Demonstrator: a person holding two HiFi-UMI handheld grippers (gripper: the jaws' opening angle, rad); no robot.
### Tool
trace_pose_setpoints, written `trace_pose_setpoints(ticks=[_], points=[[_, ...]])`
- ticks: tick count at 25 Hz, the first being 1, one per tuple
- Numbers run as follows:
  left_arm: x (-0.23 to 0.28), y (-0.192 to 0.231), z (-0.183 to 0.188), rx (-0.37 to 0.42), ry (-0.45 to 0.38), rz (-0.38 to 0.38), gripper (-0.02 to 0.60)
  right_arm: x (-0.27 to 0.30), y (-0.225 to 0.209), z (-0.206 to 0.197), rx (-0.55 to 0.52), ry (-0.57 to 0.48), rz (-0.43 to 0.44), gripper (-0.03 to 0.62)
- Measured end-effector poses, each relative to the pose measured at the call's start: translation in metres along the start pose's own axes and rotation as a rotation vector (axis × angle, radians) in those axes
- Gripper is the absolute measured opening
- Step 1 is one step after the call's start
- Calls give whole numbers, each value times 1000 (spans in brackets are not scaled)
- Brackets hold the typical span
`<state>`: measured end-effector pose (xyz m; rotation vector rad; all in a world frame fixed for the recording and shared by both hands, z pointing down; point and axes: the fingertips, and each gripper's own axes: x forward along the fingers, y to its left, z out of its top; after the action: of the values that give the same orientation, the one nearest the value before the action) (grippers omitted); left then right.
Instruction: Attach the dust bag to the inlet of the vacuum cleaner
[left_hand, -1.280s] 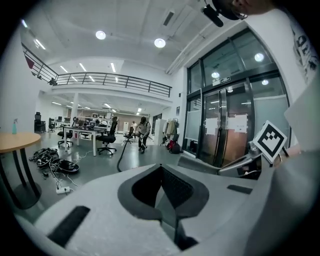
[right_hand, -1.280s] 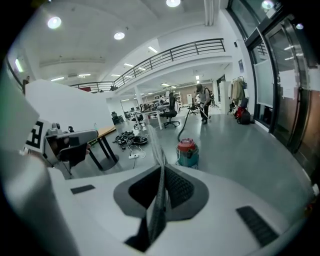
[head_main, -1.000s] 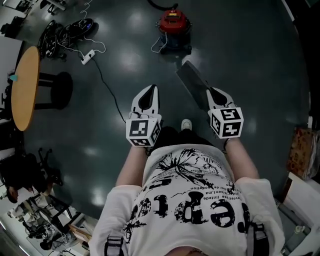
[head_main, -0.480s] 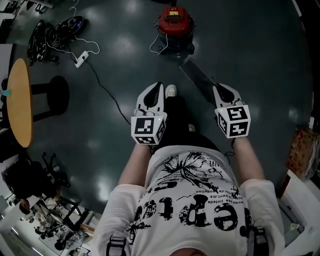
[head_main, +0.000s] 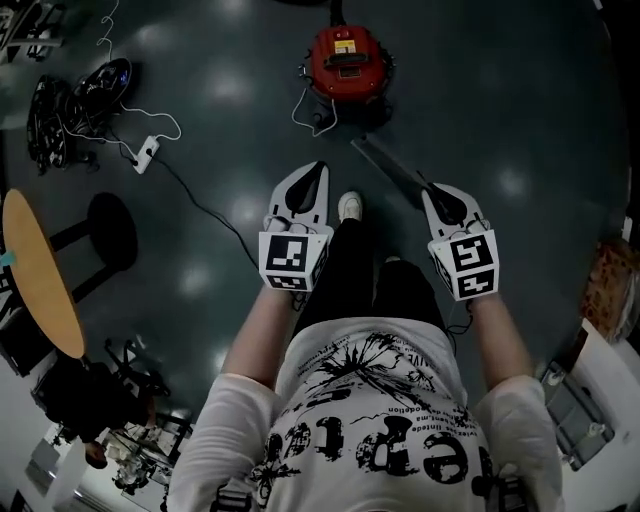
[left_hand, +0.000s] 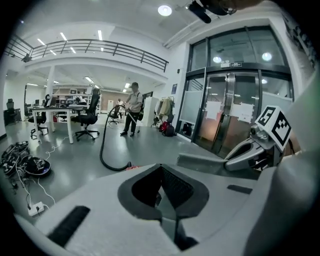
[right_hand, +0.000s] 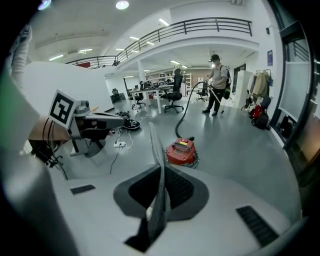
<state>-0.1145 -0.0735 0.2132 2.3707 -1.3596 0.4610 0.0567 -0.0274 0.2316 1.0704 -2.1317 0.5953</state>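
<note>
The red canister vacuum cleaner (head_main: 346, 62) stands on the dark floor ahead of me, also seen in the right gripper view (right_hand: 181, 150). My right gripper (head_main: 436, 193) is shut on a flat grey dust bag (head_main: 388, 168), which sticks out forward and left toward the vacuum. In the right gripper view the bag (right_hand: 157, 160) shows edge-on, rising from the closed jaws of the gripper (right_hand: 161, 172). My left gripper (head_main: 311, 172) is held level with the right one, jaws together and nothing in them (left_hand: 162, 172). Both grippers are well short of the vacuum.
A black hose (right_hand: 186, 107) runs from the vacuum toward a standing person (right_hand: 218, 82). A white power strip (head_main: 145, 154) with cords lies at left, near a cable pile (head_main: 75, 95). A round wooden table (head_main: 40, 275) and black stool (head_main: 110, 228) stand left. Glass doors (left_hand: 227, 105) are at right.
I have walked forward: the vacuum cleaner looks nearer and more central, the table has slid back at left. Both grippers kept their pose, the bag still clamped in the right.
</note>
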Motion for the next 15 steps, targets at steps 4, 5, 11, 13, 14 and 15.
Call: trace_pose_setpoints(ticks=[4, 5, 11, 13, 14, 15], points=[[56, 34, -22, 5, 32, -15, 3, 55, -13, -4, -7, 24, 21, 23], [69, 41, -32, 8, 42, -22, 3, 70, -15, -5, -23, 22, 31, 23], [147, 78, -92, 54, 82, -39, 3, 157, -22, -29, -251, 8, 105, 23], [171, 89, -110, 62, 83, -37, 3, 184, -25, -44, -316, 5, 118, 23], [183, 94, -118, 63, 81, -40, 3, 196, -26, -54, -348, 0, 123, 23], [196, 97, -126, 65, 79, -46, 3, 209, -27, -63, -383, -5, 127, 23]])
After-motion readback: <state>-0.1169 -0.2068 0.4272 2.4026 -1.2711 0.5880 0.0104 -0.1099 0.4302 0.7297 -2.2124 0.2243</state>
